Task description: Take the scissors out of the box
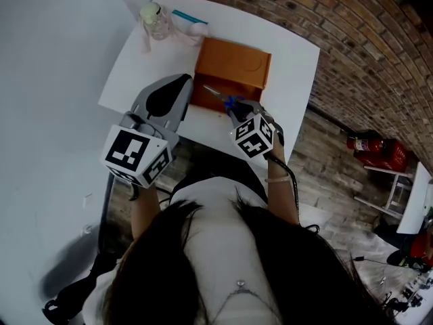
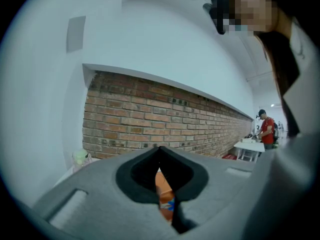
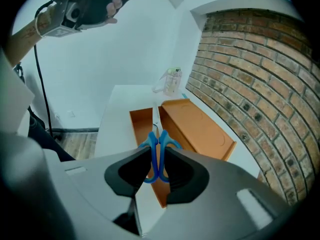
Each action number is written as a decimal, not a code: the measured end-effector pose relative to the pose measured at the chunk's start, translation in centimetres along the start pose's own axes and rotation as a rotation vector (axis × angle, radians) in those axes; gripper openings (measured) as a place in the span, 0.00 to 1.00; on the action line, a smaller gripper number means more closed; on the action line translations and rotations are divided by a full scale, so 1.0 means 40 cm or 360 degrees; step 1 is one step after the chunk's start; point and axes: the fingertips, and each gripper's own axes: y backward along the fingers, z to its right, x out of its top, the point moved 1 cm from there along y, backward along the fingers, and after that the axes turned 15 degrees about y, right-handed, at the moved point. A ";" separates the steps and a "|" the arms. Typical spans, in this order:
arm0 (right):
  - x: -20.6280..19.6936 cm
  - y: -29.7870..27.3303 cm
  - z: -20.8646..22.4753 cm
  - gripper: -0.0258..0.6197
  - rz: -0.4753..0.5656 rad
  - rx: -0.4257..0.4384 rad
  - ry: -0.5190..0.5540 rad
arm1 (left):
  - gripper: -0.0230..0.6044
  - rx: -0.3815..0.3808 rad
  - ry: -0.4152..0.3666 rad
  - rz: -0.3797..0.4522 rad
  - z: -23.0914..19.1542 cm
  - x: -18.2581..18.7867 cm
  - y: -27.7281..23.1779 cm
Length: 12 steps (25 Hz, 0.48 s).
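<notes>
**Scissors clamped in the right tool, over the open box**

One white tabletop [image 1: 294,66] carries one orange box [image 1: 233,65], with one clear bottle [image 1: 156,20] near its far corner and one teal strip [image 1: 189,16] just beside that bottle. A brick wall [image 1: 352,39] runs along the tabletop's far side.

There is one pair of scissors [image 1: 230,101], with two blue handle loops and silver blades. The right tool [image 1: 237,110] has it: in the right gripper view the two jaws press on the handle loops from either side, so the scissors [image 3: 159,143] sit clamped between the pads. The blades point away from the tool and down toward the box [image 3: 200,126], over its open narrow side. Whether the blade tips have cleared the rim cannot be told.

The left tool [image 1: 183,81] is held over the near left part of the tabletop, beside the box and apart from it. In the left gripper view its jaws meet at the tips with only a thin slit below, and they hold nothing. A bit of the orange box [image 2: 164,189] shows through that slit.

One person in a red top [image 2: 266,129] stands far off in the room.
</notes>
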 end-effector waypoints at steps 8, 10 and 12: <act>0.014 0.045 -0.035 0.19 0.0040 -0.0064 -0.0053 | 0.04 -0.0054 -0.0037 0.0008 0.040 0.001 0.044; 0.017 0.055 -0.041 0.19 0.0048 -0.0083 -0.0066 | 0.04 -0.0064 -0.0042 0.0009 0.047 0.000 0.055; 0.020 0.065 -0.047 0.19 0.0055 -0.0103 -0.0079 | 0.04 -0.0077 -0.0050 0.0009 0.056 0.000 0.066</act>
